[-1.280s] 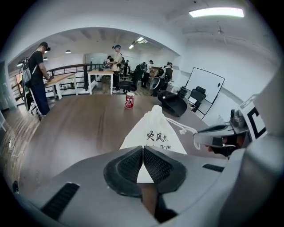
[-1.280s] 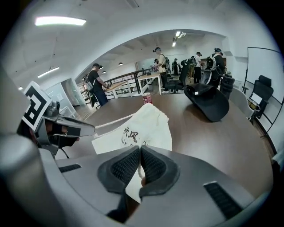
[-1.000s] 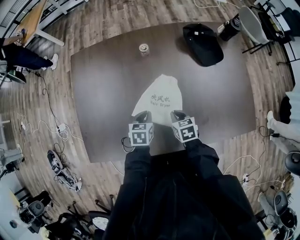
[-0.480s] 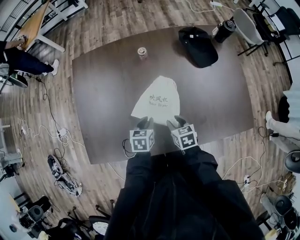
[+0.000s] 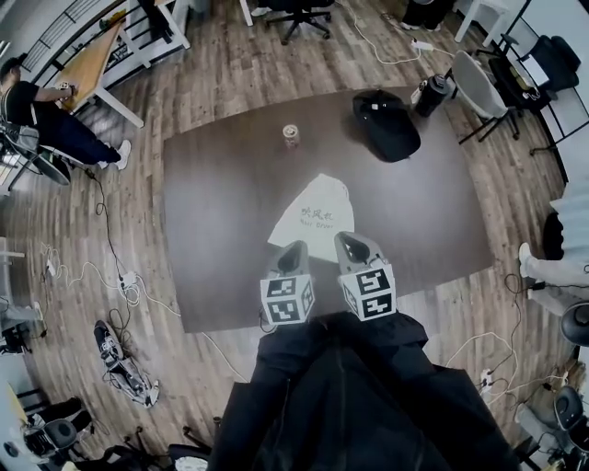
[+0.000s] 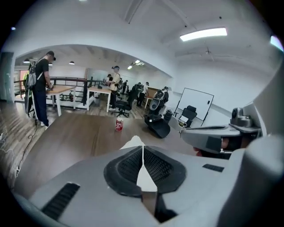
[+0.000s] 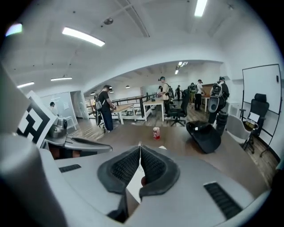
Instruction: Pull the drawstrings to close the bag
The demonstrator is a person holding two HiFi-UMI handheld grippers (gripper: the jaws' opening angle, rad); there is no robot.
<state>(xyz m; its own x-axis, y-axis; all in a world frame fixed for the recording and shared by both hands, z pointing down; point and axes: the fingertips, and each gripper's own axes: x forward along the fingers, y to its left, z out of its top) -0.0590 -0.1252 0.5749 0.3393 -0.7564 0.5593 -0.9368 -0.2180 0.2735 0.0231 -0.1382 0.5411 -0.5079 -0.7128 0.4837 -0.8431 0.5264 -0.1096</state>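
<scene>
Open-plan office workspace.
Wood-plank floor (image 5: 230, 55), work desks (image 5: 92, 64), swivel office chairs (image 5: 299, 11), a whiteboard (image 6: 195, 104), strip ceiling lights (image 6: 203, 34), cables (image 5: 83, 269) trailing over the floor, people (image 6: 42, 84) standing at desks.

Cool, even office light from ceiling strips (image 6: 203, 34) fills all three views; shadows lie soft and faint on the dark surface (image 5: 221, 230); heavy fisheye bends floor and walls; black corners frame both gripper views; nearest foreground slightly soft.

The left hand-held gripper (image 6: 143, 148) is closing its jaws, white bag (image 6: 133, 142) visible between.
</scene>
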